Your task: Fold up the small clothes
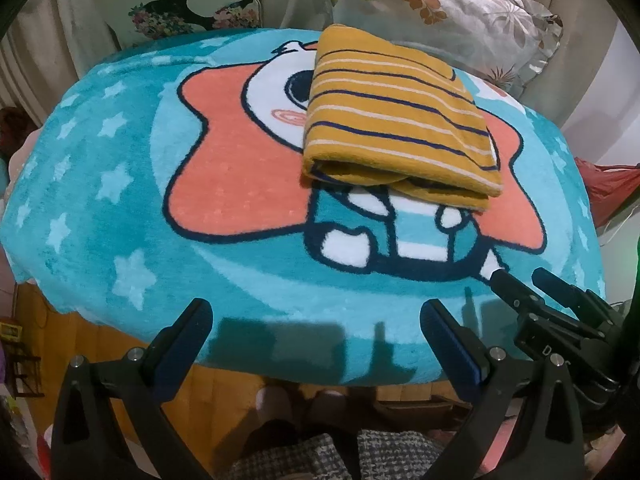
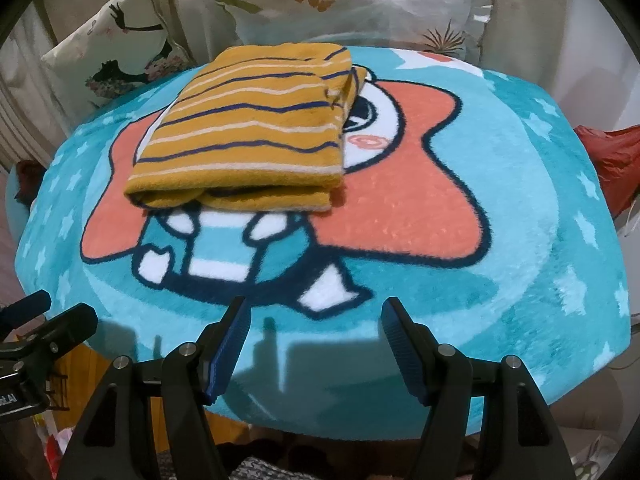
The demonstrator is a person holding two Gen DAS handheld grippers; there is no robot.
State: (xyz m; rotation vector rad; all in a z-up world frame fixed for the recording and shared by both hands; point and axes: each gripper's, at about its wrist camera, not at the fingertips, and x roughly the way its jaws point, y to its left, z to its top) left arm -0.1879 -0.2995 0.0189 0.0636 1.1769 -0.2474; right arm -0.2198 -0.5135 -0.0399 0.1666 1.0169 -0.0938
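— Where is the garment (image 1: 396, 120) seen?

— It is found folded into a thick rectangle, mustard yellow with navy and cream stripes, laid flat on the blanket (image 1: 120, 200). It is placed over the head of the cartoon figure printed on the coral star, toward the far side of the blanket. The folded edge is turned toward the cameras, and several layers are visible along it.

— How are the jaws of the left gripper (image 1: 316, 316) held?

— They are spread wide and nothing is held between them. Blue pads are seen on the inner faces. The gripper is held at the near edge of the blanket, well apart from the garment.

— And the right gripper (image 2: 314, 316)?

— Its jaws are likewise held apart and nothing is gripped. It is kept just beside the left gripper, at the same near edge, clear of the garment.

— What is the blanket laid on?

— That cannot be told with certainty; the support is covered, and it may be a round stool or a small counter. Floral pillows (image 2: 352, 4) are seen behind it, and a red bag (image 2: 616, 164) is visible to the right.
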